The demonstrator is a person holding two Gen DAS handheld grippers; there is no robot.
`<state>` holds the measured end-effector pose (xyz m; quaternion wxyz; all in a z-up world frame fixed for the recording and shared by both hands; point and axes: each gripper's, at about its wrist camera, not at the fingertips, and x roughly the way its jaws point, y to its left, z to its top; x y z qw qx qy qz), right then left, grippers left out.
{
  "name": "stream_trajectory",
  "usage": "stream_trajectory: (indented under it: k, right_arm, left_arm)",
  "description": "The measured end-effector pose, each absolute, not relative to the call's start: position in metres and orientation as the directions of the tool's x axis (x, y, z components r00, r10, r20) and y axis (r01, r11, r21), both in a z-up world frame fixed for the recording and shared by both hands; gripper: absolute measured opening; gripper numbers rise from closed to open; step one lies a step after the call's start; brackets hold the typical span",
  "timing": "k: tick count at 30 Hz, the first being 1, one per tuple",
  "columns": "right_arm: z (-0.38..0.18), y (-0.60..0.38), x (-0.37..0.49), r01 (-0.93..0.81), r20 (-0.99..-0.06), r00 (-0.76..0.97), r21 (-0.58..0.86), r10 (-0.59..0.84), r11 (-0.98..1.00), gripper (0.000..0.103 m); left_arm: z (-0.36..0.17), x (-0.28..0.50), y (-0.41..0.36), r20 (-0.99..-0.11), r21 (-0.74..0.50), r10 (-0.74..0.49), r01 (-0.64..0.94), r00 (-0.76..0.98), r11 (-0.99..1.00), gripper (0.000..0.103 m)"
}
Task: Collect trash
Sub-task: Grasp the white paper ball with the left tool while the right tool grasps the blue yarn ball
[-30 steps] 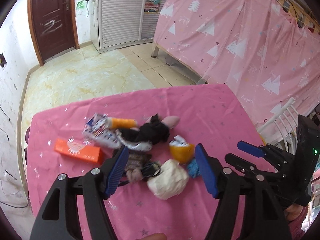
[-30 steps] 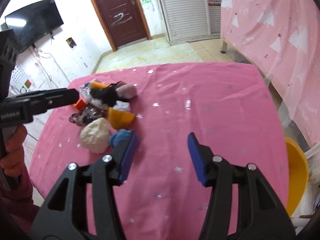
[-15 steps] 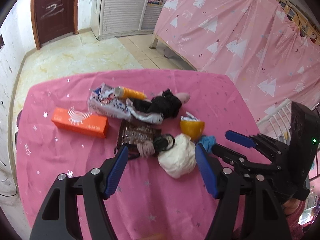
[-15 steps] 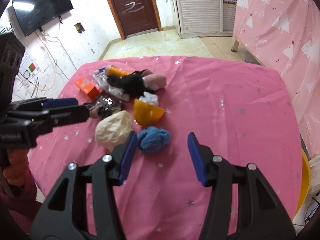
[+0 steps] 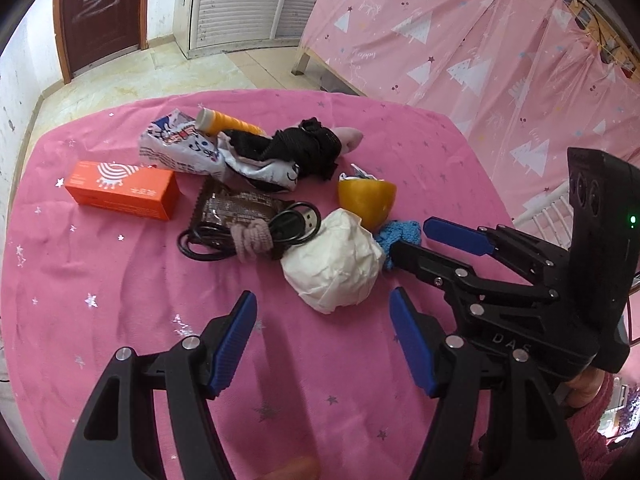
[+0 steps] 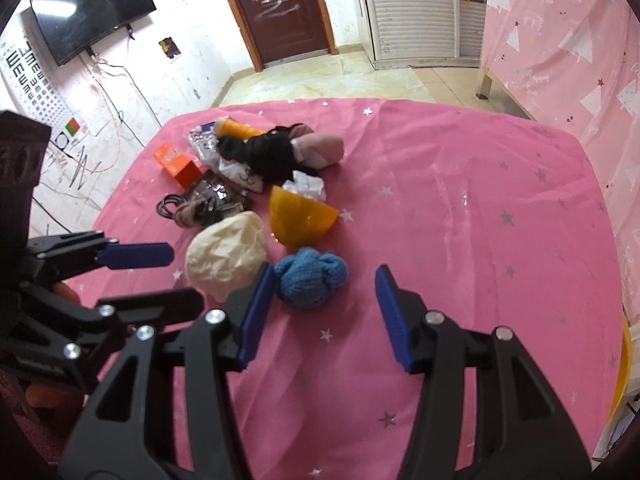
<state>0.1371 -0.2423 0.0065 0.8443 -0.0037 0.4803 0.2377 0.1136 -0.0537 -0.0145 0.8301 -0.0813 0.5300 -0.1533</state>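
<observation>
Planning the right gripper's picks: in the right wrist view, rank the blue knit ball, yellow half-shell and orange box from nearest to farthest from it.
1. Blue knit ball, just ahead of the right gripper.
2. Yellow half-shell, behind the ball.
3. Orange box, far left.

Clutter heaped toward the left of the table [image 6: 460,200]

In the right wrist view, the paper wad [image 6: 226,254] lies left of the knitted ball [image 6: 310,276]; the halved shell [image 6: 300,218] sits behind both, the box [image 6: 176,164] farther back left.

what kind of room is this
Probably a room in a home, roughly kept. A wall-mounted TV hangs by a brown entry door, and a table with a pink starred cloth holds mixed litter.
</observation>
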Motion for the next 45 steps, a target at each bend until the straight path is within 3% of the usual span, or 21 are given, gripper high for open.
stream_trajectory:
  k: [2,4,7,20,23,29,45]
  right_arm:
    - [0.006,-0.245,0.138,-0.412,-0.807,0.422,0.235,0.413,0.880,0.044]
    - [0.006,-0.246,0.139,-0.426,-0.800,0.407,0.261,0.441,0.866,0.030]
    - [0.005,-0.247,0.140,-0.435,-0.789,0.403,0.281,0.464,0.856,0.024]
    - [0.017,-0.306,0.144,-0.320,-0.751,0.500,0.302,0.431,0.898,0.023]
    - [0.017,-0.313,0.145,-0.313,-0.746,0.506,0.309,0.433,0.898,0.023]
    - [0.013,-0.325,0.144,-0.306,-0.737,0.512,0.323,0.441,0.895,0.023]
    - [0.020,-0.415,0.130,-0.170,-0.682,0.623,0.361,0.383,0.917,0.024]
  left_arm:
    - [-0.016,0.117,-0.056,-0.855,-0.299,-0.341,0.166,0.391,0.940,0.063]
    - [-0.018,0.119,-0.057,-0.856,-0.298,-0.339,0.162,0.391,0.941,0.063]
    - [-0.022,0.124,-0.061,-0.859,-0.308,-0.344,0.153,0.379,0.939,0.063]
    - [-0.024,0.140,-0.087,-0.883,-0.242,-0.271,0.122,0.384,0.963,0.063]
    - [-0.021,0.144,-0.094,-0.893,-0.199,-0.224,0.105,0.391,0.974,0.055]
    - [-0.018,0.143,-0.101,-0.901,-0.128,-0.152,0.085,0.406,0.988,0.053]
    - [0.031,0.138,-0.157,-0.864,-0.102,-0.188,0.203,0.466,0.974,0.053]
